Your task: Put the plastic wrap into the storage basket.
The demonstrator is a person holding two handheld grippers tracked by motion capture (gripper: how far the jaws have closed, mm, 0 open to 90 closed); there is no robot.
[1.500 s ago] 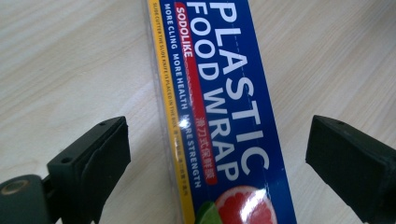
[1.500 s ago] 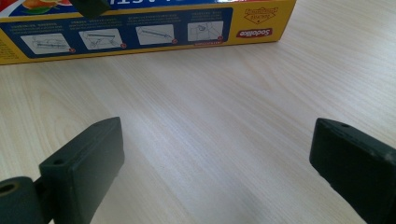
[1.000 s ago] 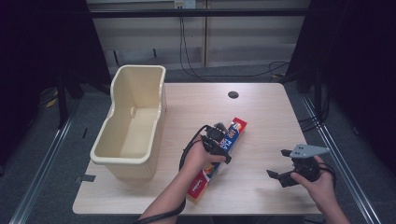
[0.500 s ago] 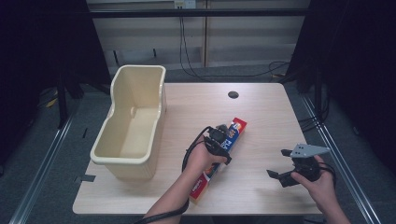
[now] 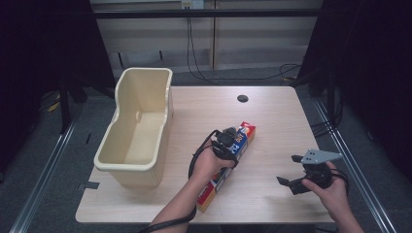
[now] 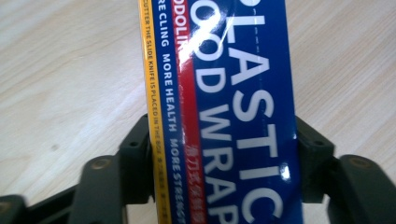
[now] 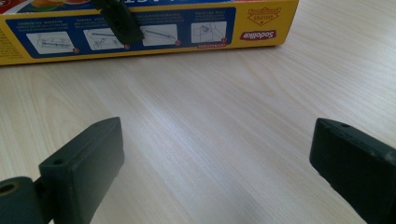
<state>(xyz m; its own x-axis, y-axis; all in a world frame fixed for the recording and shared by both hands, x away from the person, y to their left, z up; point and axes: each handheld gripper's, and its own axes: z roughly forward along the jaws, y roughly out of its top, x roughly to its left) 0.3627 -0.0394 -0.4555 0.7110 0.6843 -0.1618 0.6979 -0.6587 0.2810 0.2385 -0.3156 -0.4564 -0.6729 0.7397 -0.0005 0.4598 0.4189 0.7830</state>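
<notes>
left tongs (image 5: 228, 145) just closed across the box (image 6: 224, 116), clamped for lifting | right tongs (image 5: 297, 175) held open, idle | tub (image 5: 136, 131) beside on surface (image 5: 272, 116)

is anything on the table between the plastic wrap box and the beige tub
Nothing visible: bare table lies between the plastic wrap box and the beige tub. The left hand-held gripper is shut on the box.

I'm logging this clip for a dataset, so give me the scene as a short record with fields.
work in hand: gripping the plastic wrap box lying on the table
left claw: jaws have just been closing, now shut on the box's long sides
right claw: open, nothing between the jaws, apart from the box
bin: beige, at the table's left edge
</notes>
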